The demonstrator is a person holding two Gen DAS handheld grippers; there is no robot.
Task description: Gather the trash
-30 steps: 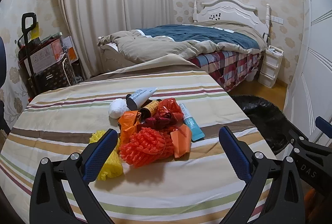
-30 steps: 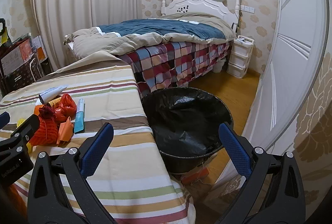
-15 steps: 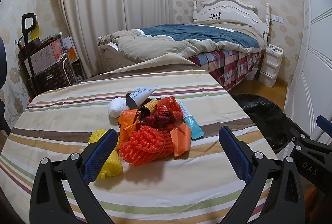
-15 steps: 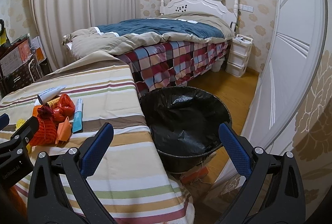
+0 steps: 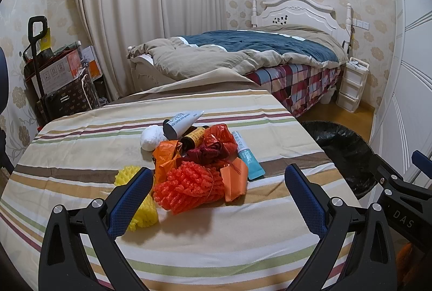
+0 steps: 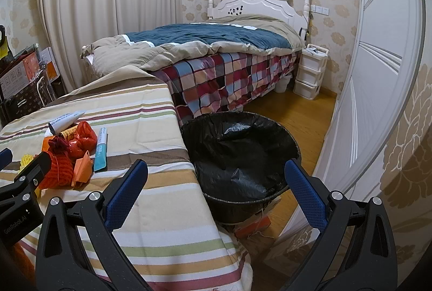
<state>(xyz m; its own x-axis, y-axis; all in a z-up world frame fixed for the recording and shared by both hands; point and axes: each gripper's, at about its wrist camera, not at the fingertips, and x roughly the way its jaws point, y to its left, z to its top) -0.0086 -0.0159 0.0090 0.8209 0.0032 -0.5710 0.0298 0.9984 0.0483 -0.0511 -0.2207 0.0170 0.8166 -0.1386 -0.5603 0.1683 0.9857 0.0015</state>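
Note:
A heap of trash lies on the striped table (image 5: 81,145): an orange foam net (image 5: 189,185), a yellow foam net (image 5: 143,212), orange wrappers (image 5: 235,177), a red bag (image 5: 218,137), a teal tube (image 5: 247,156), a white tube (image 5: 183,122), a white ball (image 5: 150,138). My left gripper (image 5: 216,183) is open, just short of the orange net. My right gripper (image 6: 216,175) is open and empty above the table's right edge, beside a black-lined bin (image 6: 240,156). The heap (image 6: 73,153) shows at left in the right wrist view.
The bin (image 5: 340,150) stands on the wooden floor right of the table. A bed (image 5: 243,53) with a checked skirt is behind. White drawers (image 6: 310,69) and a wardrobe door (image 6: 378,75) are at right. Boxes and a trolley (image 5: 54,75) stand at the back left.
The left gripper has crept slightly closer to the heap, which looks a little larger. The right gripper's view has shifted a little towards the bin. Both stay open.

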